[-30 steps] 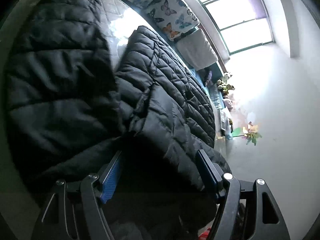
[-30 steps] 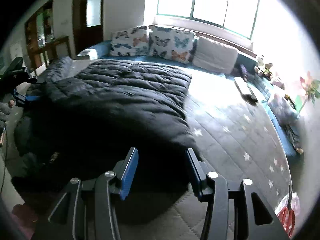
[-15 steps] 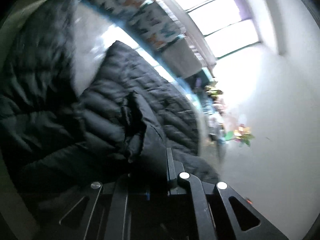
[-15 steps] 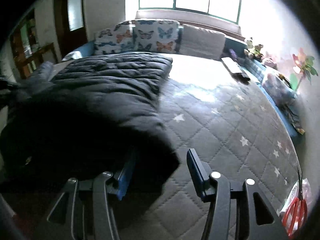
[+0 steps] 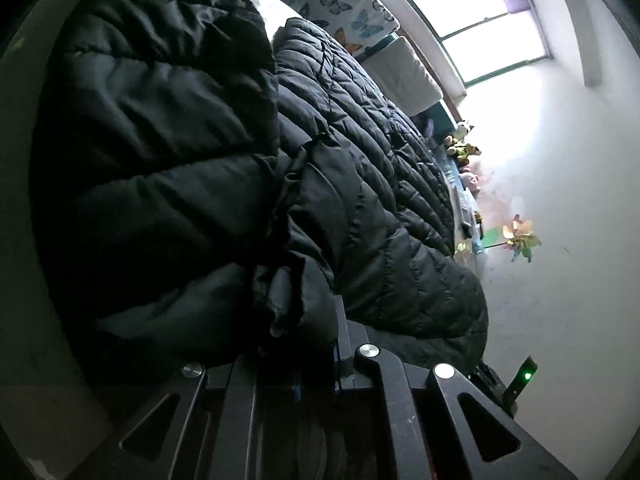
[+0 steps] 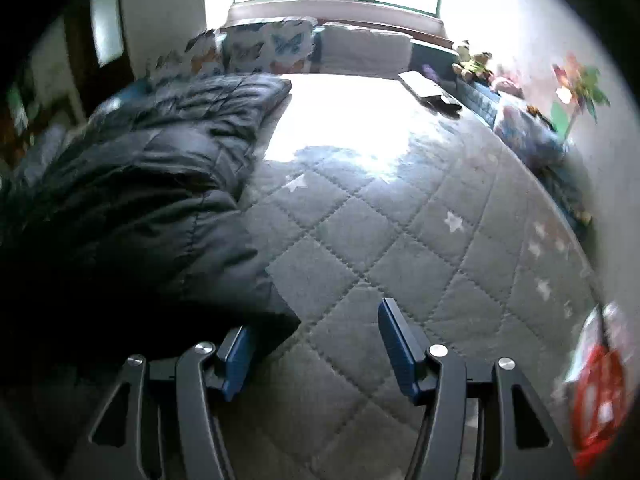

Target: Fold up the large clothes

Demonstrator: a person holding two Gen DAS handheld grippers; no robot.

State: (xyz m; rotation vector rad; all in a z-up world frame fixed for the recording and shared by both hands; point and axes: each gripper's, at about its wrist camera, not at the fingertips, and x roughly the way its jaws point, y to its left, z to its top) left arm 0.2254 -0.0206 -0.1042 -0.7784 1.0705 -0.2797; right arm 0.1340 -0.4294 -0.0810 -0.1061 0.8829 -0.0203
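A large black quilted puffer jacket (image 5: pixel 352 152) lies on a grey quilted mattress (image 6: pixel 400 232) with white stars. In the left wrist view the jacket fills the frame, and my left gripper (image 5: pixel 304 320) is shut on a bunched fold of its black fabric; the pads are hidden by cloth. In the right wrist view the jacket (image 6: pixel 152 200) covers the left half of the bed. My right gripper (image 6: pixel 316 332) is open just above the mattress, its left finger (image 6: pixel 236 356) tucked against the jacket's near corner and its right finger (image 6: pixel 396 344) over bare mattress.
Butterfly-print cushions (image 6: pixel 272 48) and a pale cushion (image 6: pixel 364 48) line the headboard under a bright window. Soft toys (image 6: pixel 472 60) and a paper pinwheel (image 6: pixel 576 88) stand along the right wall. A red object (image 6: pixel 600 392) is at the lower right.
My left gripper has closed on a fold of the jacket. My right gripper has slid right, from over the jacket's edge to mostly bare mattress, and stays open.
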